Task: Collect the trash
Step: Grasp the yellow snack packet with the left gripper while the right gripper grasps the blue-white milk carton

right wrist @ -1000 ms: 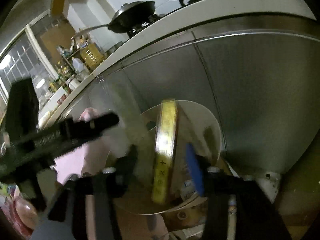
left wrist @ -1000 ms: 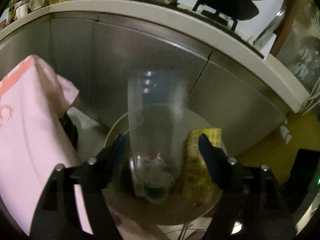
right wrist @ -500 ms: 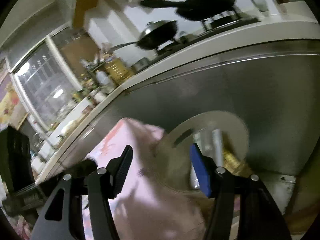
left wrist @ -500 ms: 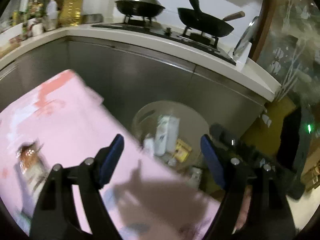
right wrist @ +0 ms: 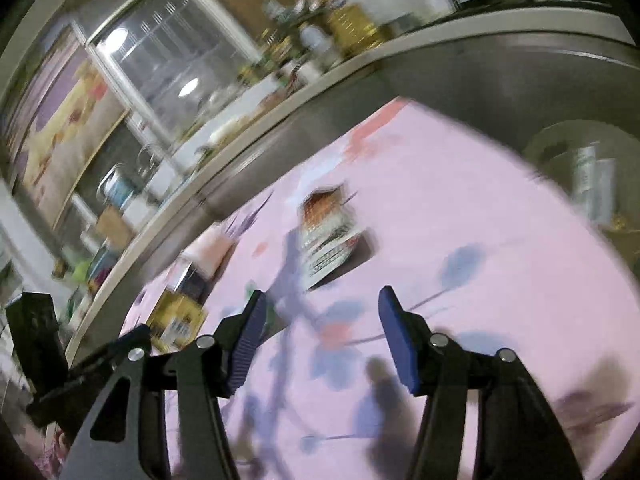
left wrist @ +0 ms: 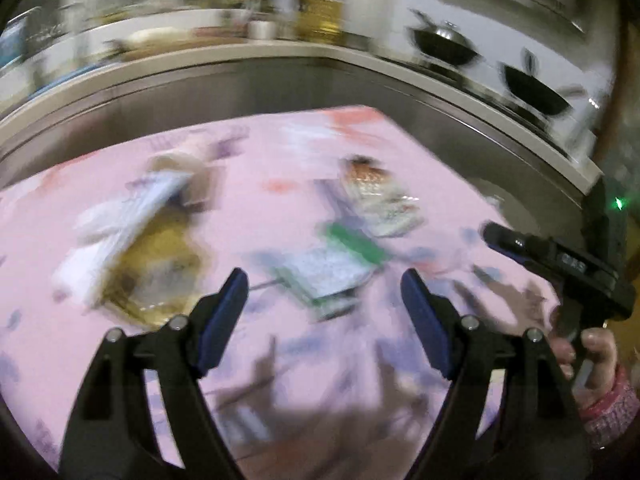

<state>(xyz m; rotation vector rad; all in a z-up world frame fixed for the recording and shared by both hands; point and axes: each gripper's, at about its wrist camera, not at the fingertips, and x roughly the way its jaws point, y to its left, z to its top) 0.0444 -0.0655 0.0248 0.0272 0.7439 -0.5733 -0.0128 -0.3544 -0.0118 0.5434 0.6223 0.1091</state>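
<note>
**Both claws wide above the pink surface**

No label is readable; the blur is too strong. The yellow packet (left wrist: 154, 264) lies left of the left claw (left wrist: 324, 300), the green-white carton (left wrist: 328, 270) just ahead between its fingers. The right claw (right wrist: 320, 334), also wide and holding nothing, has the foil wrapper (right wrist: 326, 232) ahead.

right claw (right wrist: 320, 312) gapes over pink tablecloth (right wrist: 460, 220).

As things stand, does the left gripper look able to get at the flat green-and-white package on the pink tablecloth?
Probably yes. The left gripper is open and empty, and the green-and-white package lies flat on the pink tablecloth just ahead of it, with nothing between. Motion blur hides fine detail.
</note>
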